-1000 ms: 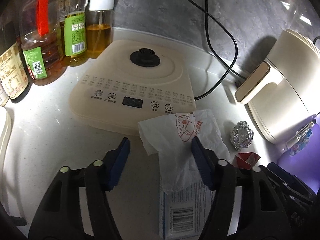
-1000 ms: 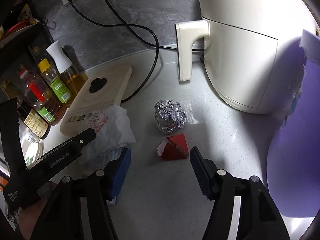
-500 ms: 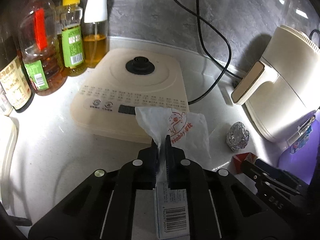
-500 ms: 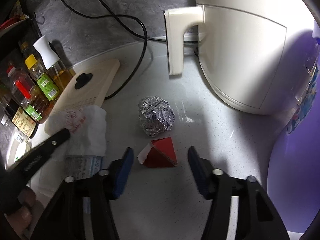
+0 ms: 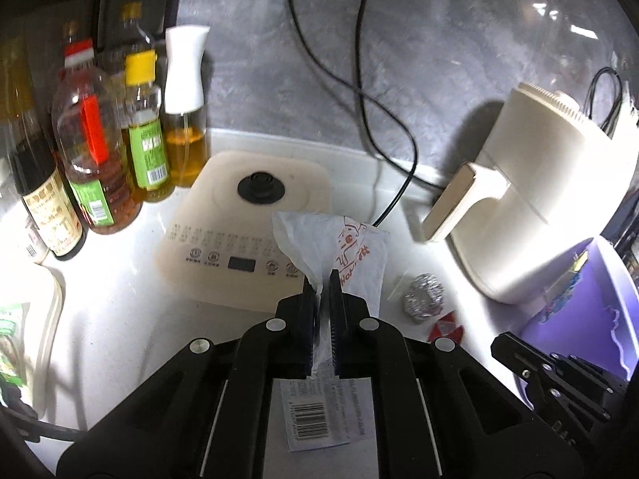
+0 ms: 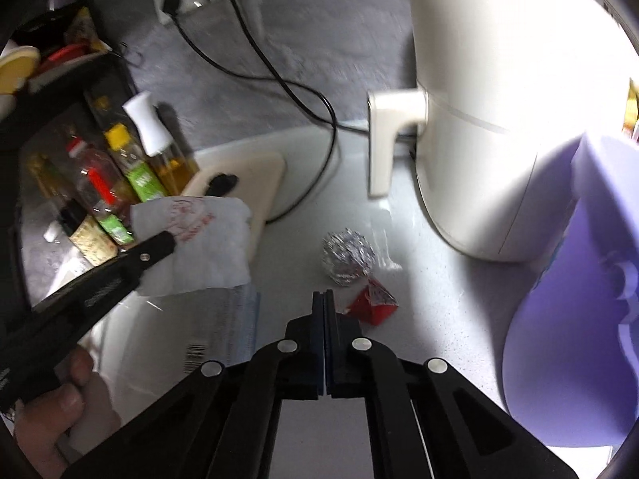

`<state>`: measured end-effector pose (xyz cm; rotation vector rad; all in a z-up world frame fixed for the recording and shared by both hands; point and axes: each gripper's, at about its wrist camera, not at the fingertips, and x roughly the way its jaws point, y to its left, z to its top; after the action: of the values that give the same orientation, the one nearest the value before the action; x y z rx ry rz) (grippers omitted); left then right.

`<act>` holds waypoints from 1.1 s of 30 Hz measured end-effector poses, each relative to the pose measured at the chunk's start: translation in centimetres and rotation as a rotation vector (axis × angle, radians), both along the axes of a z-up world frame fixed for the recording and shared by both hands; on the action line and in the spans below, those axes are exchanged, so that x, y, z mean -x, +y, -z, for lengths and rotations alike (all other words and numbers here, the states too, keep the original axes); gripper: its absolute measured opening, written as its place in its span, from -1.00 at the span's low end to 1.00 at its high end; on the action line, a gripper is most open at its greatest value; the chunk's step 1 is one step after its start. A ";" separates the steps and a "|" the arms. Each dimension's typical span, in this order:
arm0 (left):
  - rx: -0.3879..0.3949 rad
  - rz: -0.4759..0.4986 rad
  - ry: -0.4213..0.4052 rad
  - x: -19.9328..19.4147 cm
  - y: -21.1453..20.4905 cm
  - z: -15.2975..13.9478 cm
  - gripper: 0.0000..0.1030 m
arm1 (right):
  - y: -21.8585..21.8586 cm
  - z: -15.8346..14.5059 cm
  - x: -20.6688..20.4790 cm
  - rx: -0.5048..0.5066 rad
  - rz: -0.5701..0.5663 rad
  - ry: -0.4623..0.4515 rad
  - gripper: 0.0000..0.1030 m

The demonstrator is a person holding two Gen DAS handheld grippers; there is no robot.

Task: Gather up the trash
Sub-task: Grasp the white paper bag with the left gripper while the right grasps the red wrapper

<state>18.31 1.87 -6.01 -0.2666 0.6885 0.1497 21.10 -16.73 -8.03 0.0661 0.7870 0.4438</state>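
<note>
My left gripper (image 5: 321, 283) is shut on a white paper napkin with red print (image 5: 343, 247), which hangs lifted off the counter; the right wrist view shows that napkin (image 6: 199, 247) hanging from the left gripper (image 6: 159, 243). A clear packet with a barcode (image 5: 319, 411) lies flat below it. My right gripper (image 6: 324, 293) is closing, its pads meet, and nothing shows between them. A red folded wrapper (image 6: 373, 305) lies just right of its fingertips on the counter. A crumpled foil ball (image 6: 347, 255) sits beyond that.
A cream induction cooker (image 5: 247, 215) sits ahead, with several oil and sauce bottles (image 5: 96, 159) to its left. A white air fryer (image 6: 479, 139) stands at the right. A purple bin (image 6: 579, 319) is at the far right. Black cords (image 5: 383, 92) hang from wall sockets.
The left jaws closed on the napkin and raised it off the packet. The right jaws came together beside the red wrapper, and that gripper rose too.
</note>
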 end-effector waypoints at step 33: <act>-0.098 -0.001 0.015 -4.8 -1.4 2.3 -0.86 | -0.3 5.9 -5.6 -0.010 0.082 0.153 -0.26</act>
<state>23.15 0.45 -8.27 -0.1725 0.6941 0.1861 26.68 -17.01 -13.92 0.1424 0.9286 0.3675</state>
